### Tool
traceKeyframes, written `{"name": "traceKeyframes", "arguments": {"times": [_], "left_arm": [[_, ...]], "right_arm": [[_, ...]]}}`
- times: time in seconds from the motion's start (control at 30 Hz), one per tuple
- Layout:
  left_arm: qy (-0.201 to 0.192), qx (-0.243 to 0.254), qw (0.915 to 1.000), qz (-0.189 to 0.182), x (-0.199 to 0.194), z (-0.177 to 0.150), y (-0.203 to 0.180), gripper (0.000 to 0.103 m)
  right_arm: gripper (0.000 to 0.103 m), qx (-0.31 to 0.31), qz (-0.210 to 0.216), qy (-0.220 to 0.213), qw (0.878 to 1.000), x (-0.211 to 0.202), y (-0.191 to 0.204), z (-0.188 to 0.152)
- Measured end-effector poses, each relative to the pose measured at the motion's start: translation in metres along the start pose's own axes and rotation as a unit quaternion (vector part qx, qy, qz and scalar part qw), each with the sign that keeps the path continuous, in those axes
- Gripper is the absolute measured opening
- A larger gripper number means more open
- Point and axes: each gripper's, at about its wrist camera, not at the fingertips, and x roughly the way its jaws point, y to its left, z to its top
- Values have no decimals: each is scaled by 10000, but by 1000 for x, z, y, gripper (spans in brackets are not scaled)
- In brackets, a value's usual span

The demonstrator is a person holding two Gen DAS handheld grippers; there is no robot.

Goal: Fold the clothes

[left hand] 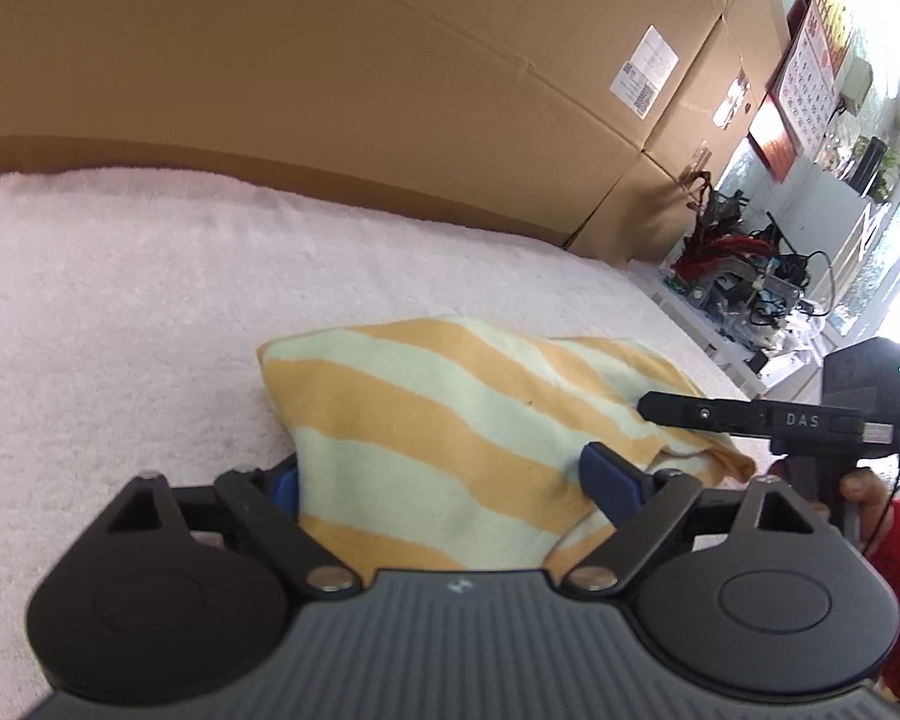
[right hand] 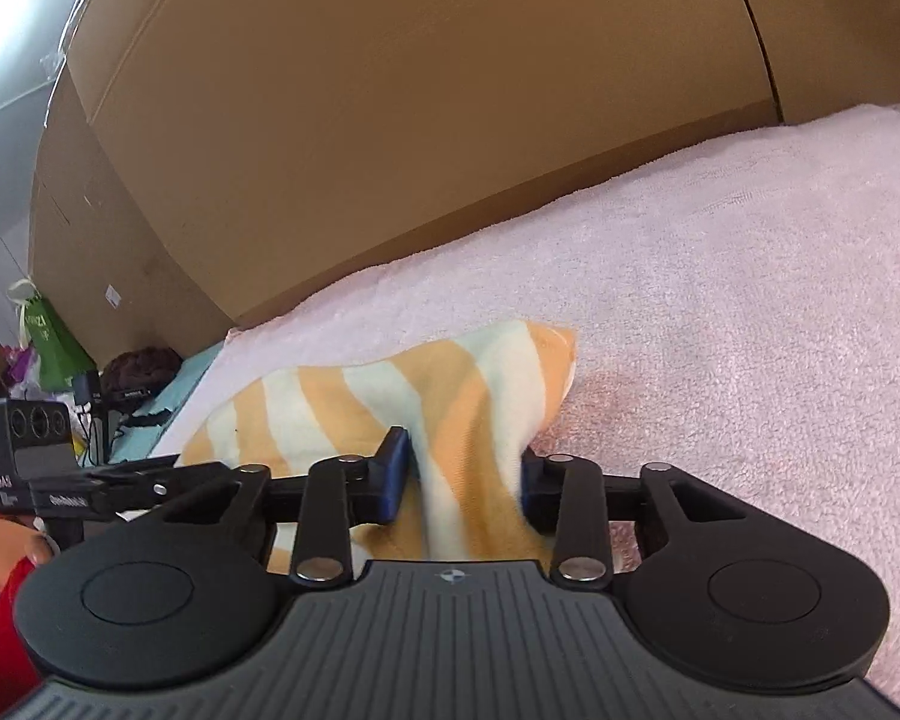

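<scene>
- The striped cloth [left hand: 450, 438], orange and pale green, lies bunched on the pink fleecy blanket [left hand: 120, 312] that covers the table.
- The left tongs [left hand: 444, 486] stand wide apart, with the near part of the cloth lying between the two blue pads [left hand: 609, 480]; whether the pads press it cannot be told.
- The right tongs [right hand: 465, 477] are narrower, and a fold of the striped cloth [right hand: 450, 414] sits between their pads and touches both.
- Large cardboard boxes [left hand: 390, 72] stand along the far edge of the blanket, like a wall behind it.
- In the left wrist view, bare blanket lies to the left of the cloth and behind it, up to the boxes.
- In the right wrist view, the pink blanket [right hand: 750, 312] lies bare to the right of the cloth.
- Past the blanket's end in the left wrist view, a cluttered shelf with cables [left hand: 744, 276] shows.
</scene>
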Motion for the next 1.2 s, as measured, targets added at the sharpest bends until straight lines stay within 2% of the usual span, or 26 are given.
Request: {"name": "traceKeyframes", "arguments": {"times": [0.07,0.13,0.17,0.2,0.33,0.43,0.63,0.77,0.97,1.1,1.17,1.2], "left_arm": [[-170,-80,9998,46,-4,-1,-2,61],[-314,-272,9991,2,-8,0,1,50],[-368,-344,9987,-19,-11,1,3,41],[-414,-384,9984,-53,-13,3,5,37],[-499,-331,9982,-32,-21,10,10,32],[-761,-352,9965,-32,-34,22,20,28],[-1324,-44,9909,237,-67,65,46,28],[-1454,84,9877,564,-75,93,75,29],[-1107,-76,9889,990,-54,114,138,30],[-775,-214,9906,1103,-37,109,170,30],[-705,-165,9908,1142,-32,105,177,40],[-671,-145,9909,1155,-31,103,180,42]], "right_arm": [[29,198,160,-116,9996,-3,-3,-1],[27,522,361,-186,9978,-5,-6,1],[27,526,407,-205,9976,-5,-3,4],[26,530,453,-224,9973,-5,-1,7],[26,355,564,-317,9973,-2,14,21],[25,248,721,-403,9963,5,23,31],[25,238,1219,-637,9902,47,41,57],[25,303,1453,-742,9861,94,49,74],[25,475,1382,-481,9881,162,46,73],[25,315,1147,-288,9925,180,44,64],[25,225,938,-223,9951,183,41,63],[25,178,763,-166,9968,183,41,62]]}}
